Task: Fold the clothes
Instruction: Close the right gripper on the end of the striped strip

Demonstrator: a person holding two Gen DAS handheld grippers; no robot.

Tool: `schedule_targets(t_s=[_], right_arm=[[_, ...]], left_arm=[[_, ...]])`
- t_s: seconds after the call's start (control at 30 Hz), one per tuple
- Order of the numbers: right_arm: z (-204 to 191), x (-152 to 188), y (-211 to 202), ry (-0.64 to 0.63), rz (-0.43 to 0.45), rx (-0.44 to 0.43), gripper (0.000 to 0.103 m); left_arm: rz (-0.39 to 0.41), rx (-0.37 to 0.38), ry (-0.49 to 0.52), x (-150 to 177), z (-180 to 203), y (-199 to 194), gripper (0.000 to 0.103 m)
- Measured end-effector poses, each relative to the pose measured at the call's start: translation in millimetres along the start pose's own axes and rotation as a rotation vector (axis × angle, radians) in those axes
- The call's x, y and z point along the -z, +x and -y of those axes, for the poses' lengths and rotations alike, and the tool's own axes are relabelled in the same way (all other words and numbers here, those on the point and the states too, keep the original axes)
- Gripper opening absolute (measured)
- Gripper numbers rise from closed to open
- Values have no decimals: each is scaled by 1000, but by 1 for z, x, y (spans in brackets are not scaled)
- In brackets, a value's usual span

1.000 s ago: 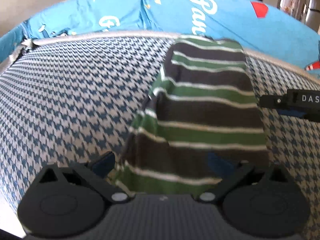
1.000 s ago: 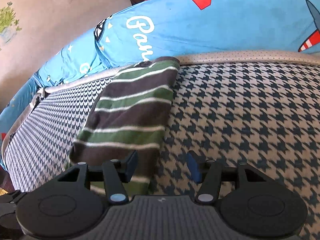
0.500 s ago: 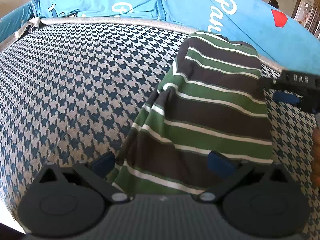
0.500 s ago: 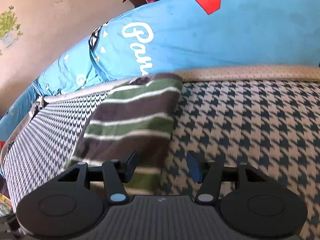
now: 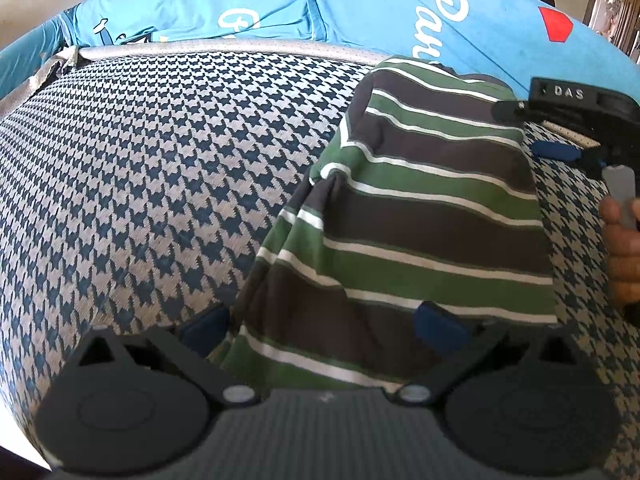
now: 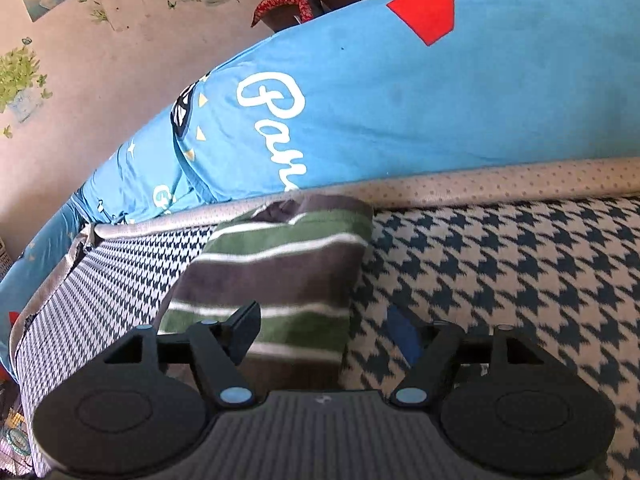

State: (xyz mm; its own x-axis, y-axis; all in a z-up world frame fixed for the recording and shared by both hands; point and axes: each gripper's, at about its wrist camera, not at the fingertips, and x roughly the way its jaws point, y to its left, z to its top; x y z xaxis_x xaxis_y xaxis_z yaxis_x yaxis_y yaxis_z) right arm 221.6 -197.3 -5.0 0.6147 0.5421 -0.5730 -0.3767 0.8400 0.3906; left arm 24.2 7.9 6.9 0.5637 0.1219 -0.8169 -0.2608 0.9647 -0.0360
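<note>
A green and dark grey striped garment [image 5: 424,208] lies folded into a long strip on the houndstooth cushion [image 5: 160,168]. My left gripper [image 5: 322,326] is open, and its blue pads [image 5: 204,326] straddle the strip's near end. My right gripper [image 6: 324,334] sits low over the strip's right edge, near its far end. Its jaws are opening, with the striped garment [image 6: 288,264] edge between them and neither pad pressing on it. In the left wrist view the right gripper [image 5: 516,130] reaches in from the right at the strip's far corner.
Blue pillows [image 6: 400,112] with white lettering line the back, behind a beige dotted piping edge [image 6: 500,180]. A hand [image 5: 624,252] holds the right gripper. Houndstooth cushion [image 6: 520,264] spreads to the right of the strip and to its left.
My right gripper has travelled along the strip's right edge towards its far end, and its jaws have widened. The left gripper has stayed open over the near end.
</note>
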Motion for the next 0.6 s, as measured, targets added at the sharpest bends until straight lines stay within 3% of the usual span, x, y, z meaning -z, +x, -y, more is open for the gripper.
schedule_targets(t_s=[0.6], right_arm=[[13,-14,27,14,71,-105,78]], left_arm=[[19,-19,18,2,4,2,103]])
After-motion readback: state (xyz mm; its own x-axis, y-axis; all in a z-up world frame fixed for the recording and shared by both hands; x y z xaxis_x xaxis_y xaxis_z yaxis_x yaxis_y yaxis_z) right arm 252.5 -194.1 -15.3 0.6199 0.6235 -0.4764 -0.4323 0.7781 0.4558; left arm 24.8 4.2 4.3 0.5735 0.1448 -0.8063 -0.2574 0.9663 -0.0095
